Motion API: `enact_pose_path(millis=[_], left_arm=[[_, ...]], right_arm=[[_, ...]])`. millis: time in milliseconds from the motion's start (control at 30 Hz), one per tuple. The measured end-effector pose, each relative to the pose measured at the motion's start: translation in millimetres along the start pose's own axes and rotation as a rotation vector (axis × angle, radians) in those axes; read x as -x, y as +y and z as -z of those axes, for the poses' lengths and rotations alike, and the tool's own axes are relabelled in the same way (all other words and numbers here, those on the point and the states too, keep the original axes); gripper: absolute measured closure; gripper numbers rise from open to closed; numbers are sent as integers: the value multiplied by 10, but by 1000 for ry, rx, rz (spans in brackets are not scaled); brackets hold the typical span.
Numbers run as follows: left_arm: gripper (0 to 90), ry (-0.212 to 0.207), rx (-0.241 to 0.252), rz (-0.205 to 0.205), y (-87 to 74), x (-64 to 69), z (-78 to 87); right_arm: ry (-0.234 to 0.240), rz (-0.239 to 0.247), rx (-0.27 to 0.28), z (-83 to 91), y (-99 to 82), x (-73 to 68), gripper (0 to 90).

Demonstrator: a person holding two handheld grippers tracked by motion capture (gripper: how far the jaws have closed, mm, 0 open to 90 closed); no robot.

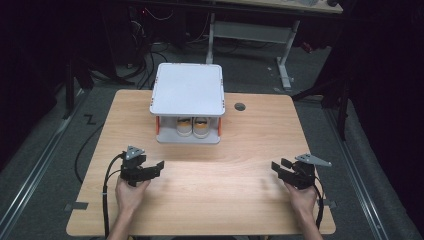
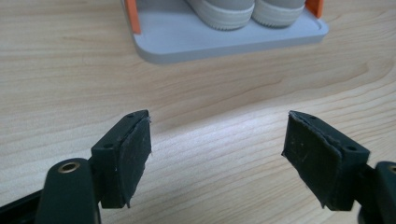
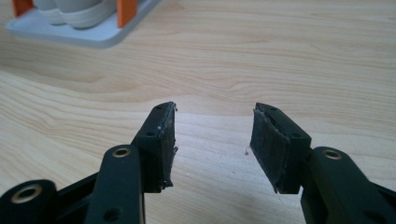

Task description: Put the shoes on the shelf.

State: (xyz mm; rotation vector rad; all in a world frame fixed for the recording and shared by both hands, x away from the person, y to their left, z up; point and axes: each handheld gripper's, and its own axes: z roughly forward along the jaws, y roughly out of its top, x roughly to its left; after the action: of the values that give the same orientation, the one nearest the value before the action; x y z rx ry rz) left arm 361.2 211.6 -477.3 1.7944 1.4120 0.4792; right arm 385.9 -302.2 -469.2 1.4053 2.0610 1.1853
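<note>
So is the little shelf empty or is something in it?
Not empty. A pair of shoes sits side by side on the bottom level of the shelf, between its orange posts, toes toward the person.

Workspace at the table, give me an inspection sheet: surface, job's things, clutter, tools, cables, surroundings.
Surface: wooden table, bare in front; round cable hole near the far edge.
Job's things: grey two-tier rack with orange posts; pair of pale shoes on its lower shelf.
Clutter: nothing seen.
Tools: left tool open, held just above the table; right tool open, likewise; both empty.
Cables: one black cable trails from the left tool; more lie on the floor behind.
Surroundings: dark room, another desk's legs beyond.
</note>
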Motion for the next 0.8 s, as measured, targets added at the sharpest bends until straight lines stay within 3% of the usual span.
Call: enact_pose_path(millis=[433, 667, 800], left_arm=[[244, 81, -18, 37, -61, -112, -181], [243, 152, -51, -36, -97, -83, -274], [240, 169, -51, -44, -105, -84, -309]], right_arm=[[-88, 28, -67, -219, -144, 73, 468], [-133, 52, -90, -288, -164, 79, 450], [-145, 47, -82, -287, -159, 92, 441]])
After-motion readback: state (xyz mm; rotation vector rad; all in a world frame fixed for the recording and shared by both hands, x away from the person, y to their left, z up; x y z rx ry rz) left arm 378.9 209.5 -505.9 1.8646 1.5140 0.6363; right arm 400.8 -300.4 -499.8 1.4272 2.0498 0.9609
